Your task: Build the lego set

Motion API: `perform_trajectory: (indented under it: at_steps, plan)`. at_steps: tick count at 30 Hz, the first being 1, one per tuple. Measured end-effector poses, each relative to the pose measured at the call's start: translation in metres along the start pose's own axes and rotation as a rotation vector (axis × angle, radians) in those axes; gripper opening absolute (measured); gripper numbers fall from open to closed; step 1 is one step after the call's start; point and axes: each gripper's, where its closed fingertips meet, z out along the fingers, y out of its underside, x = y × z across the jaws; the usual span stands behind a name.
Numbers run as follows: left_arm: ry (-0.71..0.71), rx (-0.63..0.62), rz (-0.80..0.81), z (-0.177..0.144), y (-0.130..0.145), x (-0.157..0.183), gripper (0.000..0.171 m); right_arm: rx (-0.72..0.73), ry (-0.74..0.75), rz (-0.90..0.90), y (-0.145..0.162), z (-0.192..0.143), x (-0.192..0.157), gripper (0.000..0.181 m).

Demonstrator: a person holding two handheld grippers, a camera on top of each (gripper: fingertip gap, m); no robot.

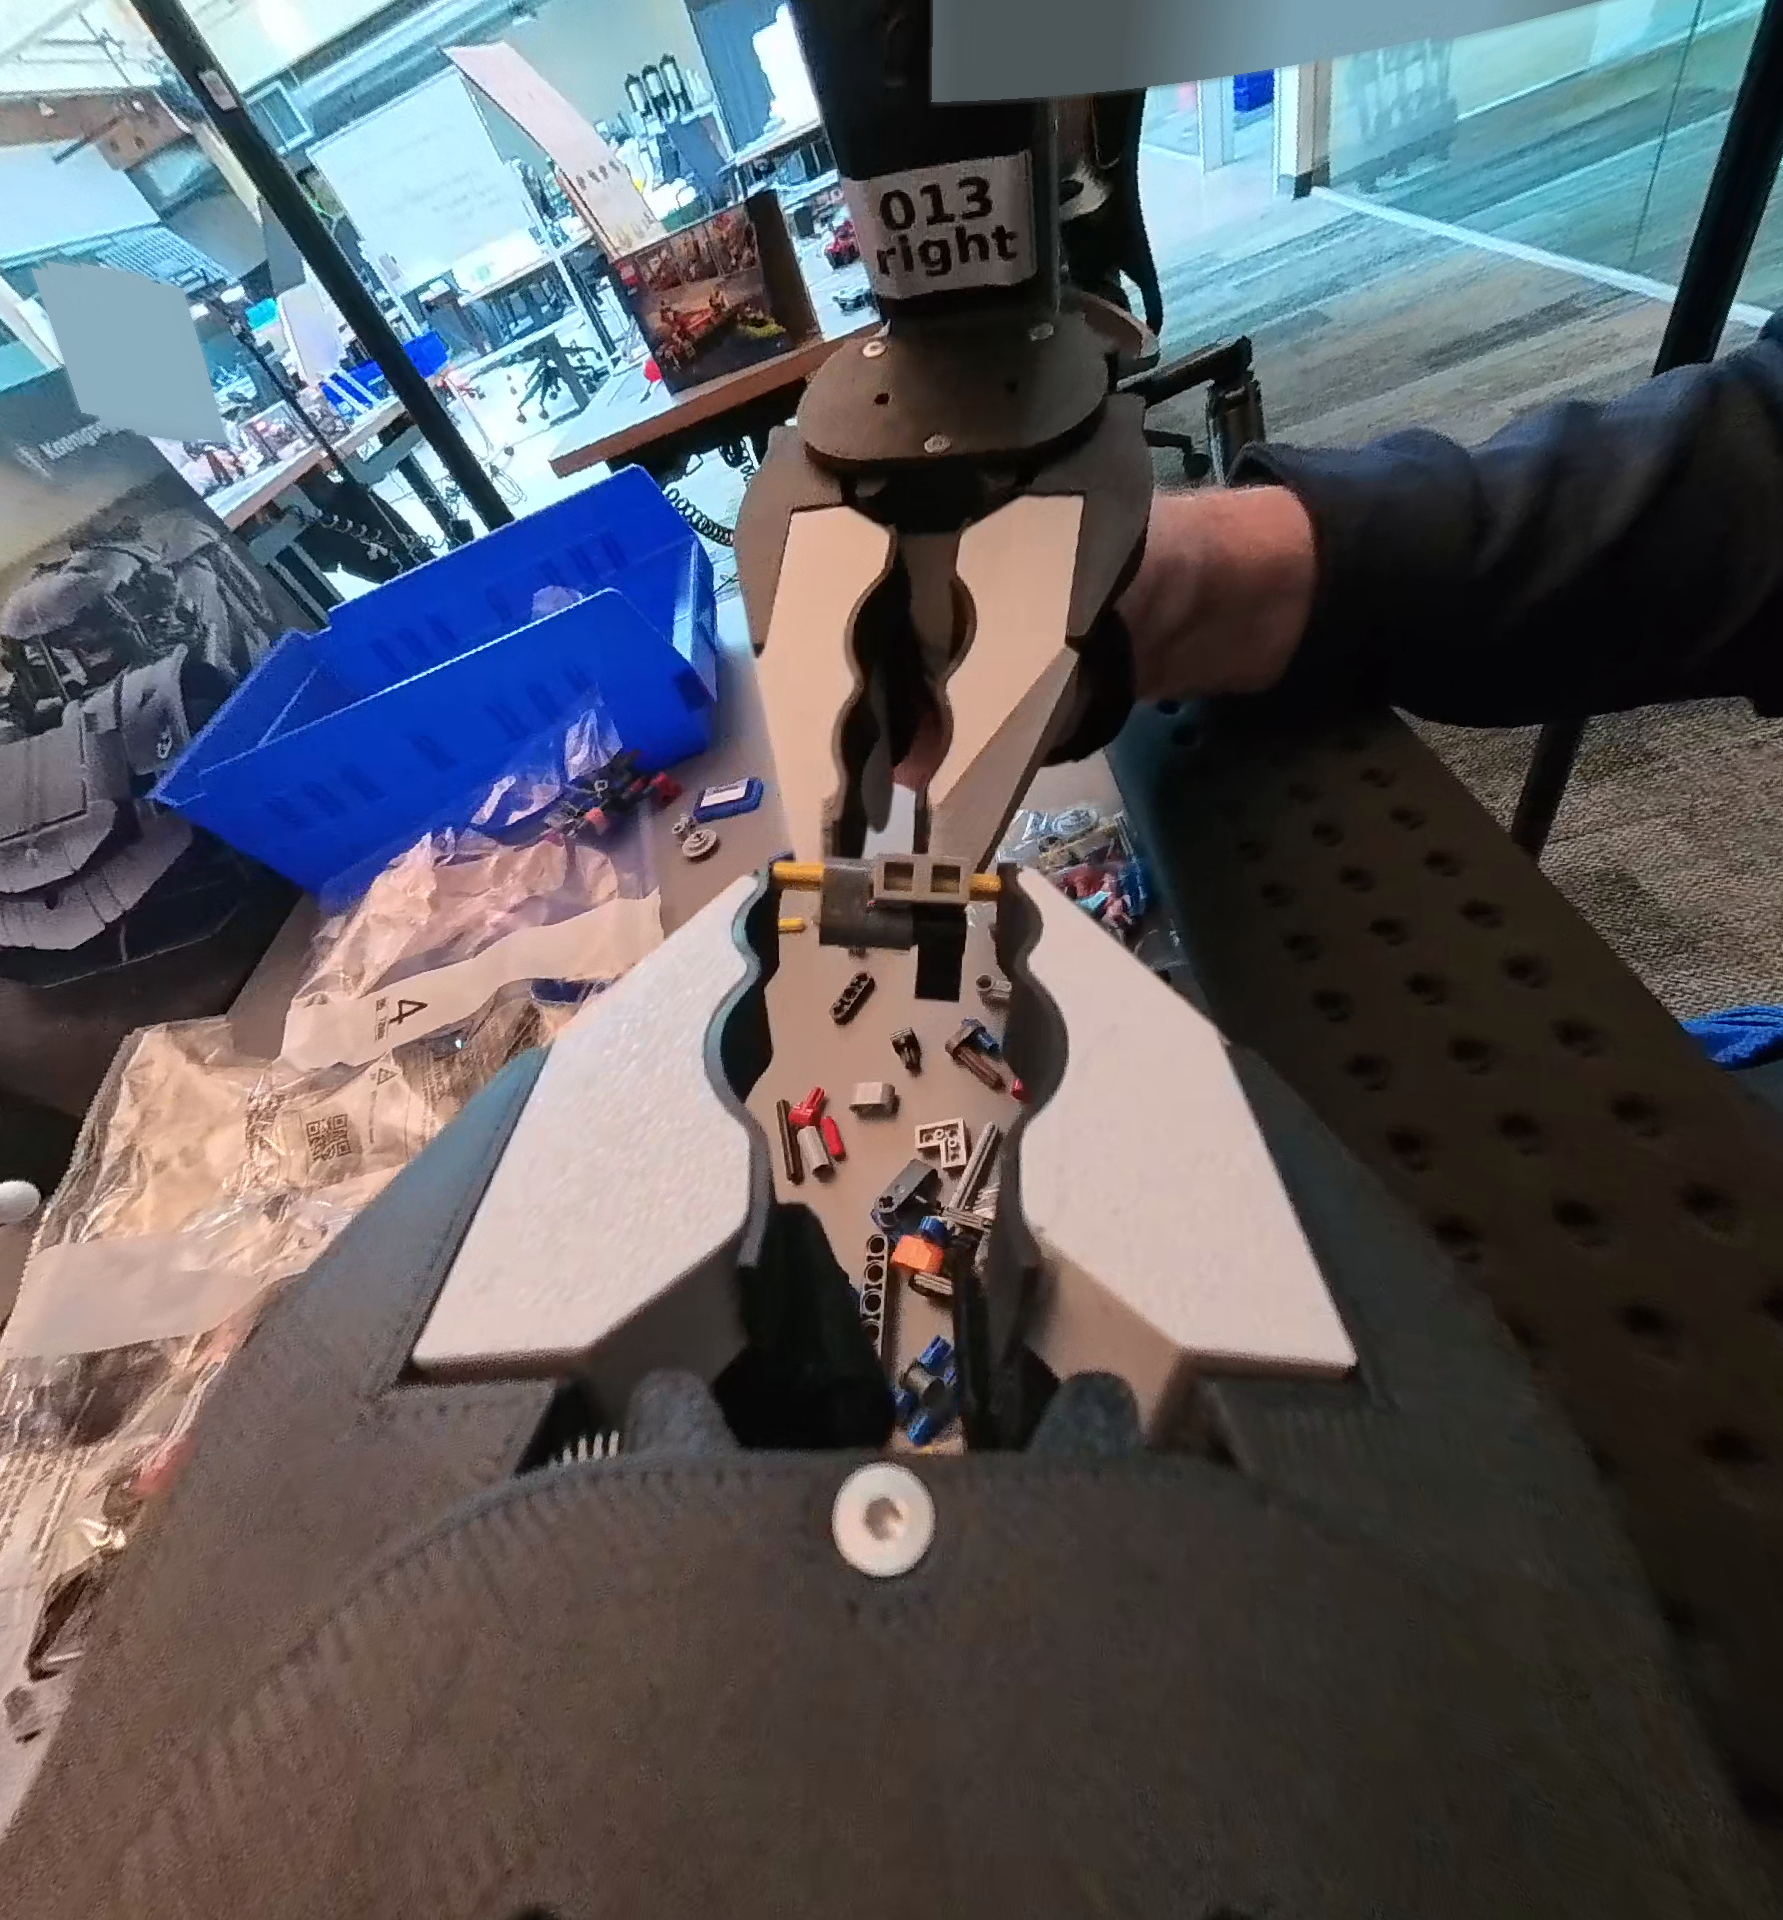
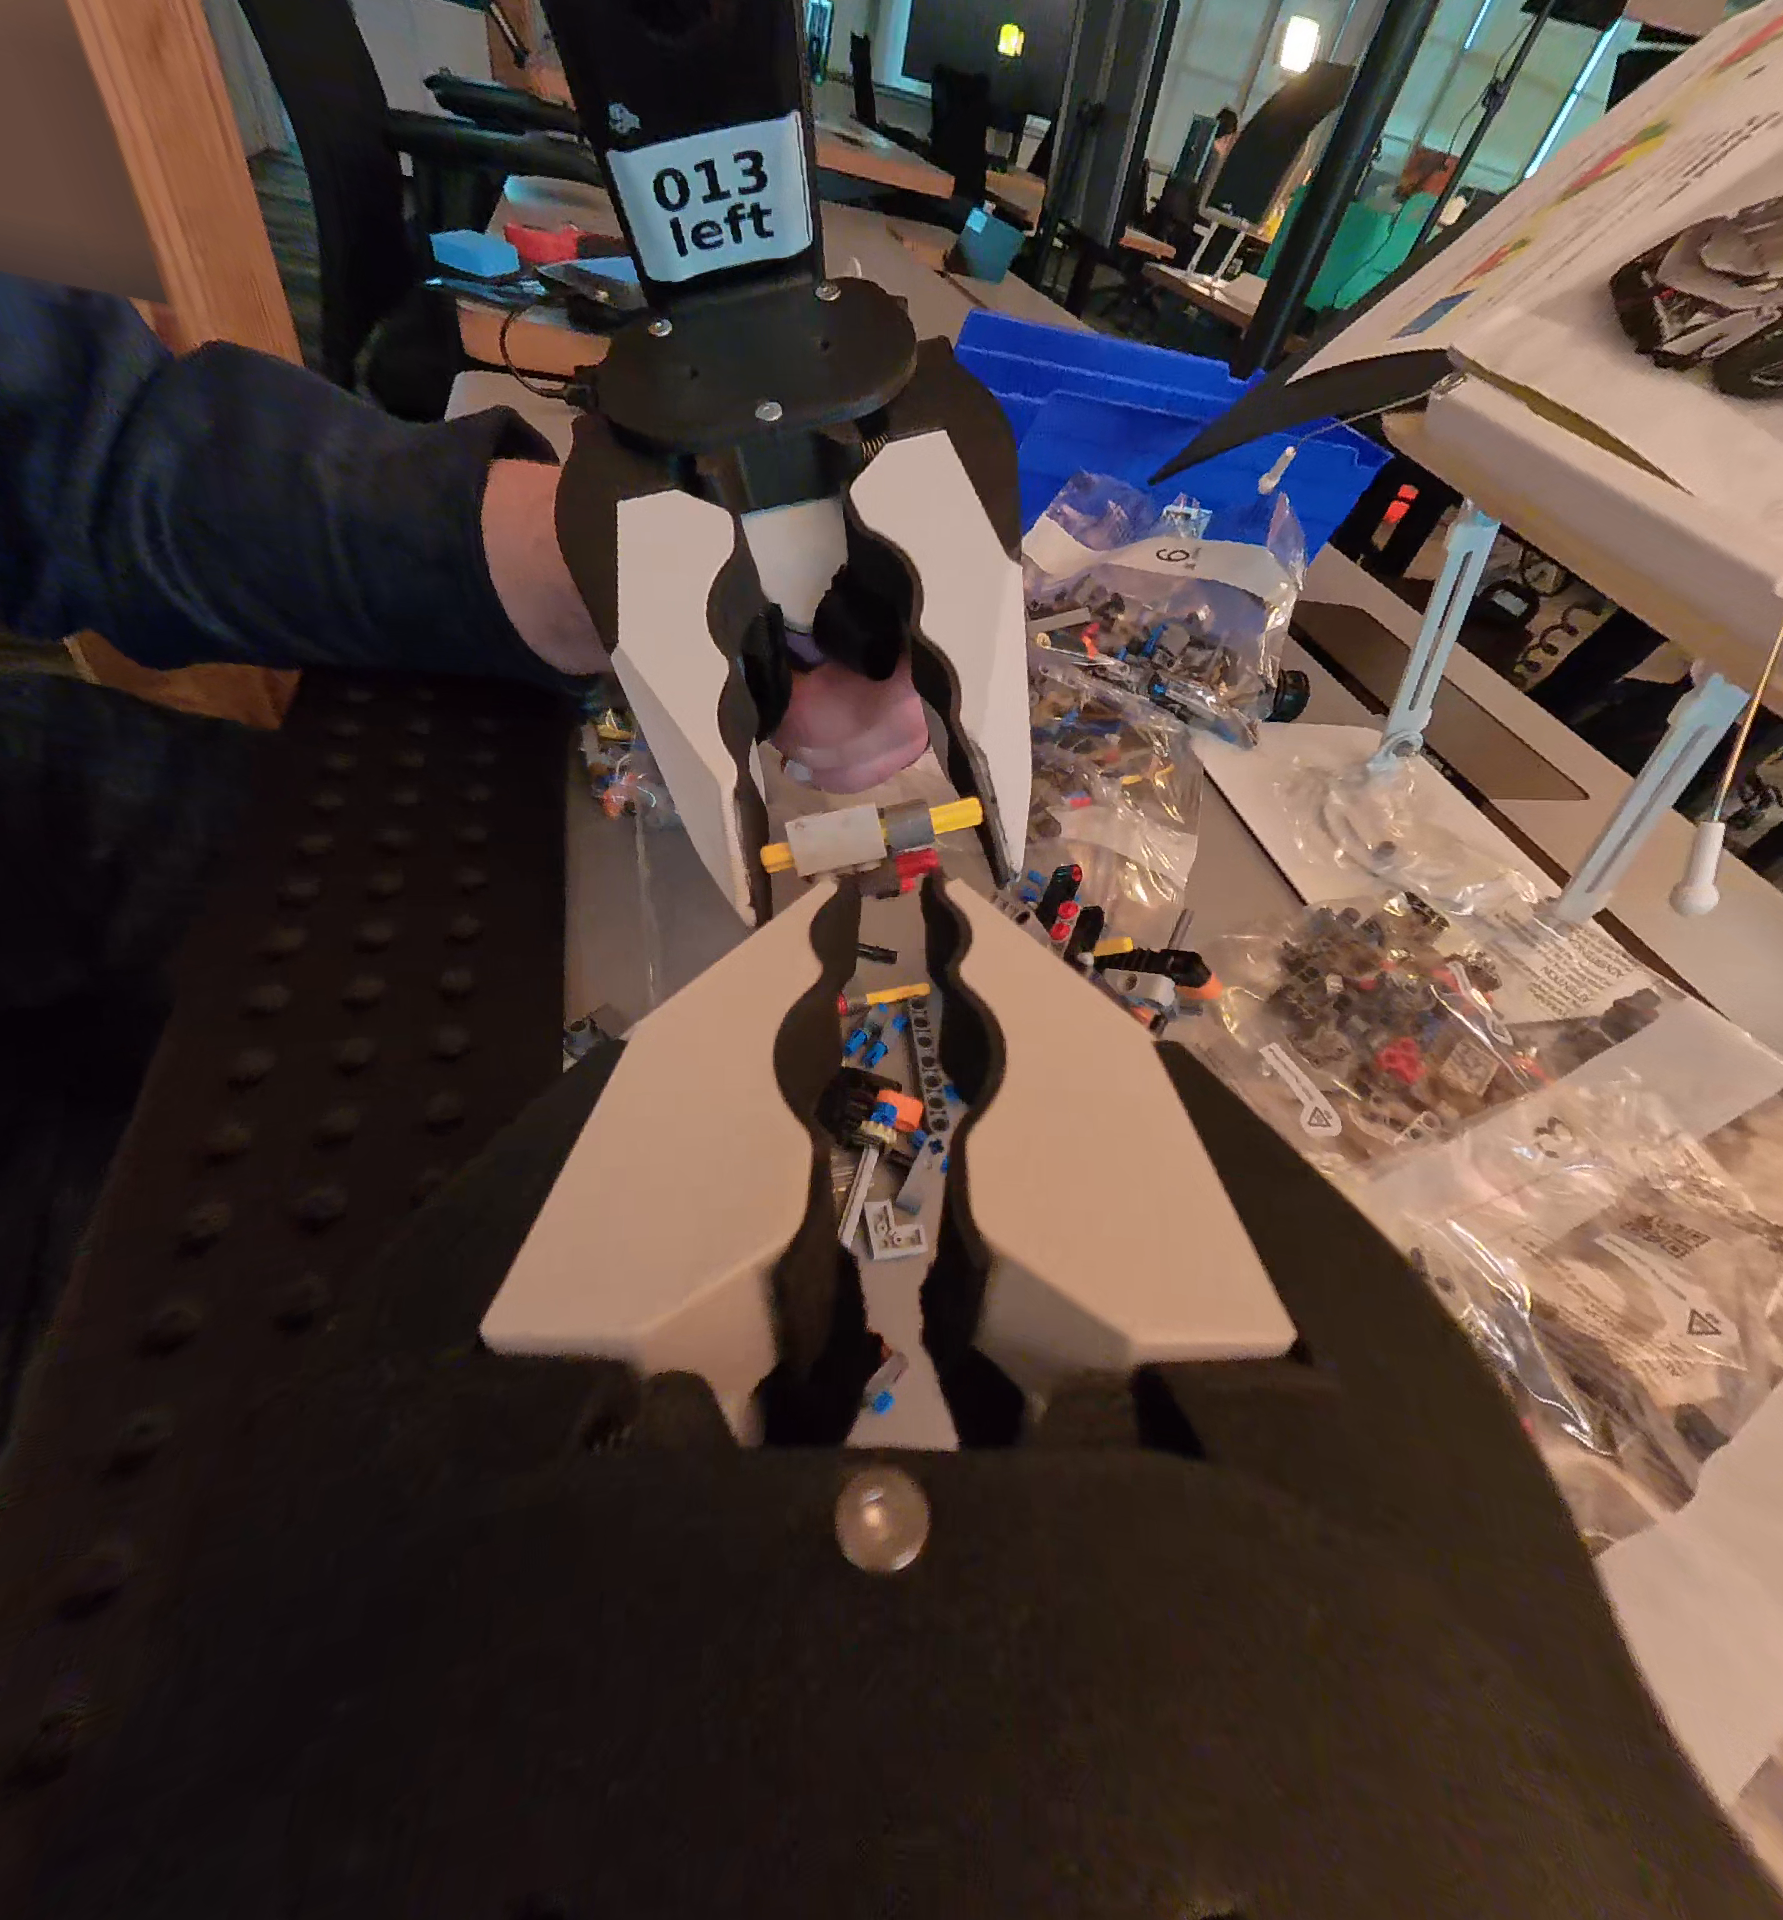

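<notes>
A small sub-assembly, a yellow axle (image 1: pixel 799 873) threaded through a grey block (image 1: pixel 923 878), hangs above the table between both grippers. My left gripper (image 1: pixel 887 883) holds the axle by its two ends, fingertips pressed on them. My right gripper (image 1: pixel 902 842) comes down from the far side onto the grey block. In the right wrist view the axle (image 2: pixel 954 812) carries a pale grey sleeve (image 2: pixel 835 836). There my right gripper (image 2: pixel 887 883) is shut on a dark and red piece (image 2: pixel 902 868) under the axle, with the left gripper (image 2: pixel 882 878) opposite.
Loose small pieces (image 1: pixel 871 1101) lie on the grey table under the grippers. A blue bin (image 1: pixel 451 707) and clear part bags (image 1: pixel 243 1143) lie to the left. A black perforated board (image 1: pixel 1489 1039) lies to the right. More bags (image 2: pixel 1438 997) and a booklet on a stand (image 2: pixel 1593 260) show in the right wrist view. My left and right fingertips are right by each other.
</notes>
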Motion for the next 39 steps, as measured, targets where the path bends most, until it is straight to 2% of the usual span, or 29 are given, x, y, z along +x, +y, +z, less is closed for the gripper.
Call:
perform_trajectory:
  at_steps: [6,11,13,18,25,27,29,32,35,37,39]
  plan:
    - [-0.041,-0.008,-0.009,-0.001,0.002,-0.008,0.041,-0.019,0.063,-0.022,0.001,-0.004,0.008,0.004]
    - [-0.091,-0.03,0.004,-0.004,0.005,-0.017,0.04,0.045,0.076,0.045,-0.007,-0.013,0.017,0.001]
    - [-0.096,-0.021,0.005,-0.006,0.004,-0.018,0.027,0.051,0.099,0.066,-0.005,-0.017,0.022,0.0]
    - [-0.082,-0.017,-0.012,-0.007,0.004,-0.017,0.02,0.021,0.101,0.028,-0.003,-0.014,0.019,0.0]
    - [-0.095,-0.081,-0.035,-0.005,0.016,-0.022,0.026,-0.023,0.124,0.077,0.009,-0.014,0.029,0.0]
    - [-0.099,-0.099,-0.029,-0.004,0.019,-0.022,0.026,-0.088,0.139,0.073,0.021,-0.014,0.032,0.0]
    - [-0.111,-0.118,-0.019,-0.004,0.022,-0.023,0.027,-0.167,0.093,0.102,0.037,-0.013,0.028,0.0]
    - [-0.128,-0.124,-0.013,-0.006,0.023,-0.026,0.027,-0.35,0.031,0.166,0.071,-0.01,0.021,0.025]
    - [-0.136,-0.12,-0.017,-0.009,0.022,-0.028,0.027,-0.412,-0.064,0.177,0.085,-0.009,0.005,0.026]
    - [-0.14,-0.128,-0.017,-0.01,0.023,-0.029,0.028,-0.511,-0.079,0.21,0.105,-0.009,0.002,0.028]
    - [-0.139,-0.136,-0.012,-0.009,0.024,-0.028,0.028,-0.548,-0.114,0.2,0.112,-0.007,-0.005,0.025]
